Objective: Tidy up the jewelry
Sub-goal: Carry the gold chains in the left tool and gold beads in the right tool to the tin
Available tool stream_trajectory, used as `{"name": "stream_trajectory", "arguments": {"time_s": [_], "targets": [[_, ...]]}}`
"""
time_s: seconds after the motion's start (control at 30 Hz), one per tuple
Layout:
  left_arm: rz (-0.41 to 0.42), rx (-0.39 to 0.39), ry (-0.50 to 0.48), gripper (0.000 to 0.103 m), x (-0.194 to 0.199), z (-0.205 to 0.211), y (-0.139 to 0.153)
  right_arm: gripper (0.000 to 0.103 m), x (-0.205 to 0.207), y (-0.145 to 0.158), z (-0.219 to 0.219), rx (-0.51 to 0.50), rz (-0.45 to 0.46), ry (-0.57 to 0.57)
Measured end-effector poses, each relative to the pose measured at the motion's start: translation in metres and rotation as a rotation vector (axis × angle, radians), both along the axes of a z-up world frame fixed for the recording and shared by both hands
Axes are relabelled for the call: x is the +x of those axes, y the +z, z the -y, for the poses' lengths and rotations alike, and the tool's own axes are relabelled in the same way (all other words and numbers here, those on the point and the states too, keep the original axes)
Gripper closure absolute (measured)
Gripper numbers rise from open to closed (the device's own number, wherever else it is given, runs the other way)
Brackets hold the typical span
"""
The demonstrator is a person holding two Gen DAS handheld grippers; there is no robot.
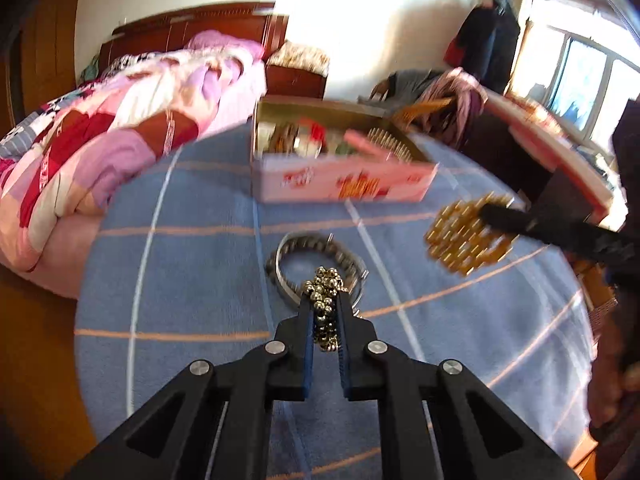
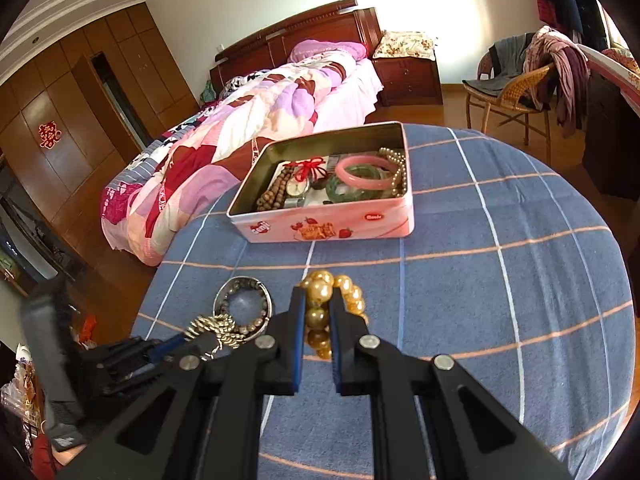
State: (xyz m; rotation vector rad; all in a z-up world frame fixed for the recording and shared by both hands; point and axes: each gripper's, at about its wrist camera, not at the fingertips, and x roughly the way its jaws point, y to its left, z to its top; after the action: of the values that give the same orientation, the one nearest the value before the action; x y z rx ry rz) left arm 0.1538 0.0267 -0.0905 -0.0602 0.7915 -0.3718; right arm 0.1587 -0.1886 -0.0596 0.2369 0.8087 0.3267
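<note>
A: Our left fingers (image 1: 324, 300) are clamped on a cluster of small gold beads (image 1: 323, 288), low in the frame's centre, over a grey bead bracelet (image 1: 316, 260) lying on the bench (image 1: 460, 340).

B: And our right fingers (image 2: 318, 300) pinch the amber bead bracelet (image 2: 320, 292). The pink tin (image 2: 320, 224) of bangles and watches sits above them, mid-frame, on the blue checked cloth.

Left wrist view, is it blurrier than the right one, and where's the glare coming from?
Left wrist view: yes, motion-smeared; the pink tin and the gold bead bracelet in the right gripper streak, though the left gripper stays sharp. Right wrist view: crisp, the tin's contents readable. Glare: bright window at right in the left view, washed-out white wall in the right; both bend straight lines.
</note>
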Motion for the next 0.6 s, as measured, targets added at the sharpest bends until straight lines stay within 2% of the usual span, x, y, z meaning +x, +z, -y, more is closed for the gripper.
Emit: {"name": "stream_trajectory", "arguments": {"time_s": [0.3,0.6], "targets": [[0.115,-0.082,0.053,0.094,-0.007,-0.022,0.047,0.089,-0.010,0.017,0.006,0.025,0.047,-0.020],[0.137,-0.100,0.044,0.094,-0.008,-0.014,0.051,0.089,-0.016,0.035,0.006,0.033,0.104,-0.038]]}}
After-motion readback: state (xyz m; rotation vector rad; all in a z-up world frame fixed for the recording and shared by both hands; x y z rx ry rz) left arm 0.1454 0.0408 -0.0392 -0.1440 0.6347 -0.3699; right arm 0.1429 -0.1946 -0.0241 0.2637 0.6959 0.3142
